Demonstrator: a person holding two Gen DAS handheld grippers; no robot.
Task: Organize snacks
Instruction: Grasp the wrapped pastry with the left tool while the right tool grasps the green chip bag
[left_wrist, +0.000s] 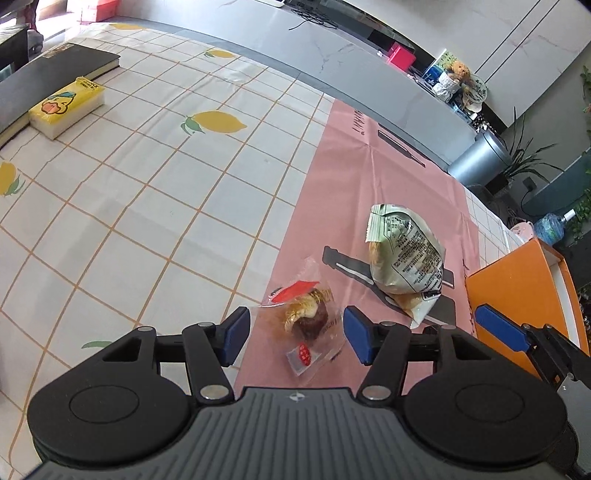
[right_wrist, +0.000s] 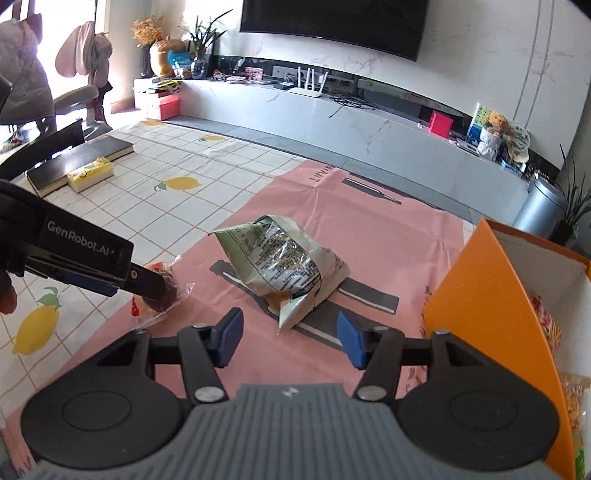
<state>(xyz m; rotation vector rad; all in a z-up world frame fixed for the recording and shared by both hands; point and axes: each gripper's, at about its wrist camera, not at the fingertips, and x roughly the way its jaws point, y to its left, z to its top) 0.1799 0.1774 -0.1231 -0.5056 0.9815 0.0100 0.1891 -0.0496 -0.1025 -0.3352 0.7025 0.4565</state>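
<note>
The left hand-held gripper (left_wrist: 295, 334) is hovering with jaws apart around a clear-wrapped cake (left_wrist: 306, 325) on the pink table (left_wrist: 388, 173). The right hand-held gripper (right_wrist: 290, 338), jaws apart, is facing the green snack packet (right_wrist: 284, 264), its long axis running from 10 to 4 o'clock, with an orange box (right_wrist: 491, 295) at 3 o'clock.
</note>
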